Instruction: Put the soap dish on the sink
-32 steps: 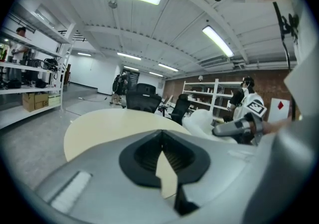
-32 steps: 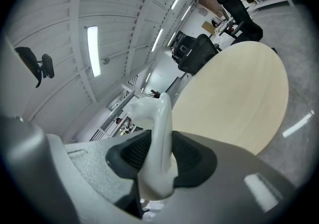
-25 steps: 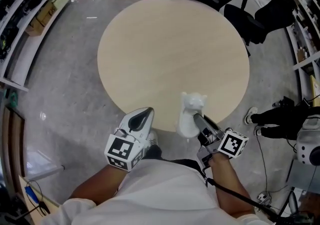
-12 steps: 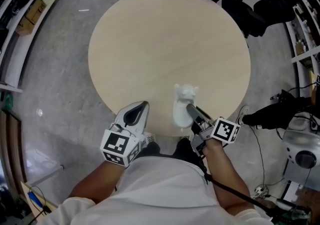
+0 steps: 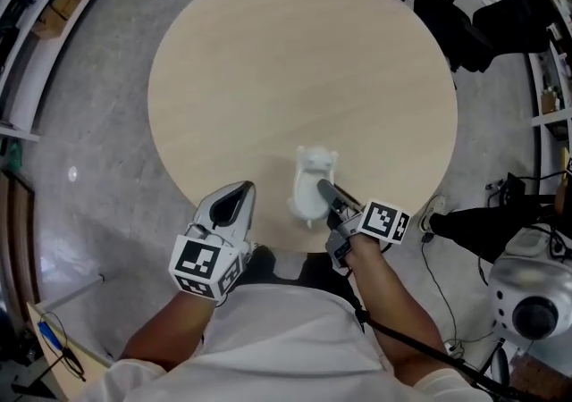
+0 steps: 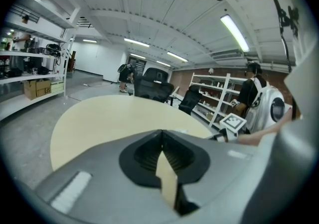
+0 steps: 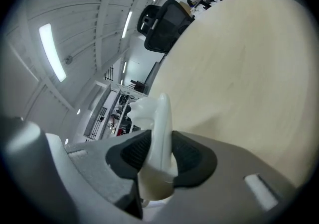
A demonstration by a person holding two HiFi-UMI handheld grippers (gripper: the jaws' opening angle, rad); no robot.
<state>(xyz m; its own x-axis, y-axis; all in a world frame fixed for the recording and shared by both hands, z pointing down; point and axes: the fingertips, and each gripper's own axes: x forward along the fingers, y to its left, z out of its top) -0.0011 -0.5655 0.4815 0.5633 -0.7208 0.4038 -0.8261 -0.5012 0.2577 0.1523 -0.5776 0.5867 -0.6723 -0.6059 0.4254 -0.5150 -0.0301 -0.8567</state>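
1. Soap dish (image 5: 307, 184): white, glossy, with two small bumps at its far end; held on edge between the right gripper's pads; it sits over the near rim of the table, and whether it touches the top cannot be told.
2. Right gripper (image 5: 327, 197): jaws pinching the soap dish (image 7: 158, 118) from both sides, pads pressed against its walls; the right gripper (image 7: 159, 154) points toward the table's centre.
3. Left gripper (image 5: 234, 205): jaws pressed together at the tips, nothing between them; it hangs just off the table's near edge, beside the dish but apart from it.
4. Table (image 5: 268, 61): round, pale wood top.
5. Office chairs (image 5: 465, 25): black; beyond the table's far side.
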